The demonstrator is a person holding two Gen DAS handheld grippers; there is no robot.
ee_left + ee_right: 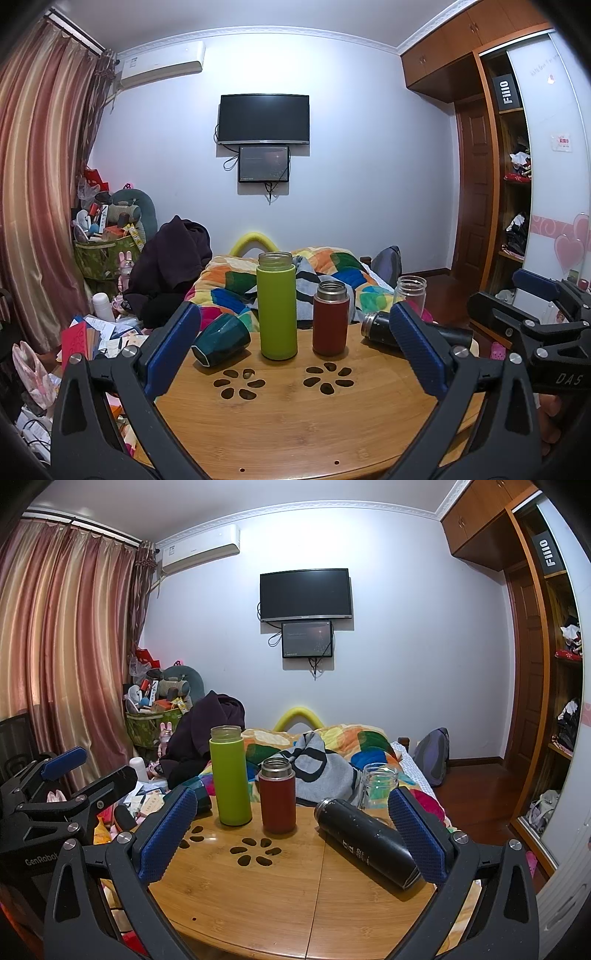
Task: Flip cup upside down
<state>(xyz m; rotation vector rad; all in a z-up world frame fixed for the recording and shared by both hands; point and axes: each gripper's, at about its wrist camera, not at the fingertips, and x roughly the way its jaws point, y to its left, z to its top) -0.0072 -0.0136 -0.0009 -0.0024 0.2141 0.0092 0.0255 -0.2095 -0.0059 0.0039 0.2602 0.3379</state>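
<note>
A tall green cup (277,308) (229,777) and a shorter red cup (331,319) (277,795) stand upright and lidless on the round wooden table (295,413) (277,897). A dark teal cup (220,341) lies on its side at the left; only a bit of it shows in the right wrist view (201,797). A black flask (367,842) (376,326) lies on its side at the right. A clear glass jar (410,291) (378,784) stands at the far right edge. My left gripper (295,343) is open and empty above the table's near side. My right gripper (291,830) is open and empty, its right finger beside the black flask.
Flower-shaped cutouts (239,384) (328,378) mark the tabletop. A bed with a colourful quilt (332,269) lies behind the table. Clutter and curtains (37,184) fill the left side. A wardrobe (546,664) stands at the right.
</note>
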